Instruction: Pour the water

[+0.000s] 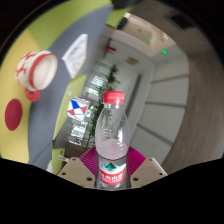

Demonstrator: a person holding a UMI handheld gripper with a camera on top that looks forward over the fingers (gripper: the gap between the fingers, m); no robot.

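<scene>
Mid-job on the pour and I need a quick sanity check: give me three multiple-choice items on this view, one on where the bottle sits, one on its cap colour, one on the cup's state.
1. Where is the water bottle?
A. Between the gripper fingers
B. Far beyond them, beside the cup
C. Lying flat on the table

2. What colour is the bottle cap?
A. Blue
B. Red
C. White

3. How does the cup appear in this view?
A. Tipped, its opening showing
B. Held between the fingers
C. Covered by a lid

Answers:
1. A, the bottle's labelled base stands between the two pads.
2. B, the cap on its neck is red.
3. A, the cup's open mouth shows, away from the fingers, on the green table.
</scene>
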